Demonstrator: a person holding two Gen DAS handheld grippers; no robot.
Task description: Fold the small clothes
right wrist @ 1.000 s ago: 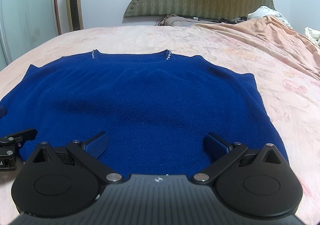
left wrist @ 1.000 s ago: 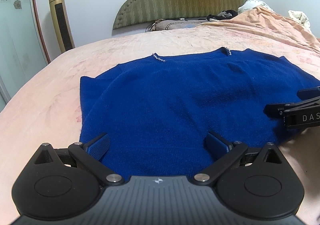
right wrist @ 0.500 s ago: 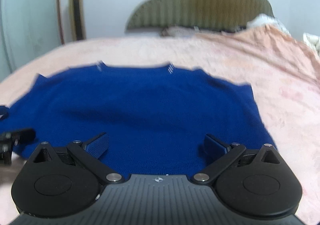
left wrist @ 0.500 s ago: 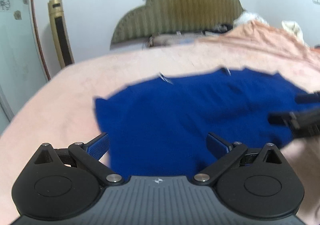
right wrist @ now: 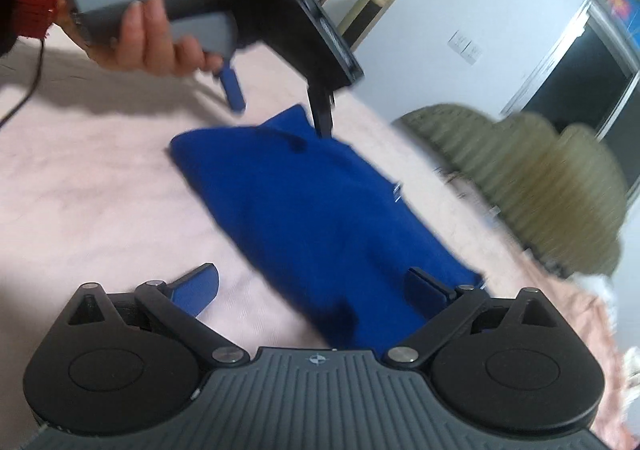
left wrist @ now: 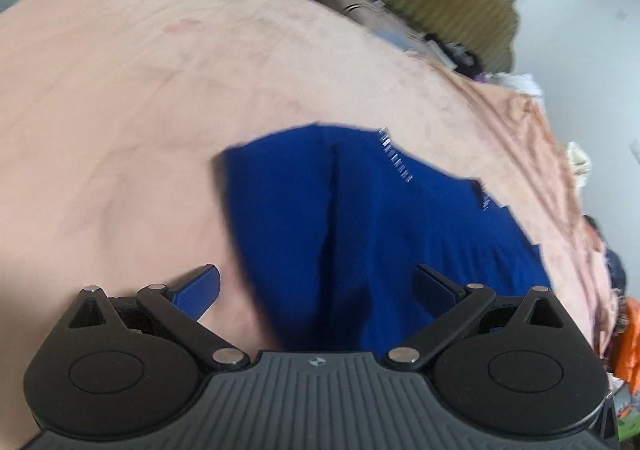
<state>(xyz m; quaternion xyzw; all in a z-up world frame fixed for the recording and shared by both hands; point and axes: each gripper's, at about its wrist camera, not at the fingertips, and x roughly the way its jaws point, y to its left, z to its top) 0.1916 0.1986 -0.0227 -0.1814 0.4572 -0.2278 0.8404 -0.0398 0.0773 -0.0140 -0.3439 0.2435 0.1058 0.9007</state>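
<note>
A blue knit sweater lies on the pink bed sheet, folded narrower, with a crease running down it; it also shows in the right wrist view. My left gripper is open, tilted, its jaws straddling the sweater's near left edge. My right gripper is open over the sweater's near end. In the right wrist view the left gripper hangs above the sweater's far end, held by a hand.
A green padded headboard stands at the bed's far end. A rumpled peach blanket and loose items lie along the right side. A gold floor fan stands by the wall.
Both grippers have swung and tilted sharply. The sweater, spread flat a second ago, now lies narrower with a crease down it. Both stay open.
</note>
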